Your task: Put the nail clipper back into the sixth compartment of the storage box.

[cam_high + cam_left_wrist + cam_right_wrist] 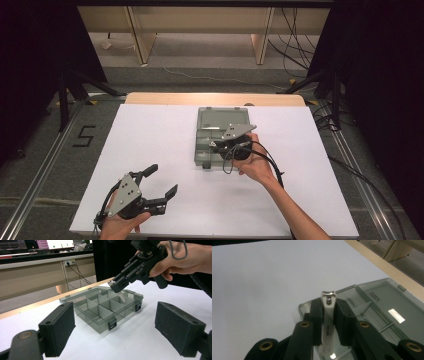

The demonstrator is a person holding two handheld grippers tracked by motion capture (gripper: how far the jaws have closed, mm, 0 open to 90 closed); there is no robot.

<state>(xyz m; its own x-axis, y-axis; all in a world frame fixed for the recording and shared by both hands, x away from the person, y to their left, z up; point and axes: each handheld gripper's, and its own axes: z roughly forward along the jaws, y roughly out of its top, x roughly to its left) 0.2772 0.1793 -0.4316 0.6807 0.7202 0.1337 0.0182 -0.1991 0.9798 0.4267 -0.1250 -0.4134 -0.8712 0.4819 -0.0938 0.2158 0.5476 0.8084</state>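
Over open organizer box (387, 305): right gripper (328, 315) gripping nail clipper (328, 307)

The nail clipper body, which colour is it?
White plastic nail clipper with a silver metal tip; the right gripper view shows it best.

Compartment box (212, 145) mid-table (150, 150), nail clipper (328, 322) above it, left claw (162, 182) nearer.

- The high view looks forward and down from above my side of the table (150, 150).
- My left gripper's camera looks low across at the box (100, 310).
- My right's sits close above that box (387, 302).
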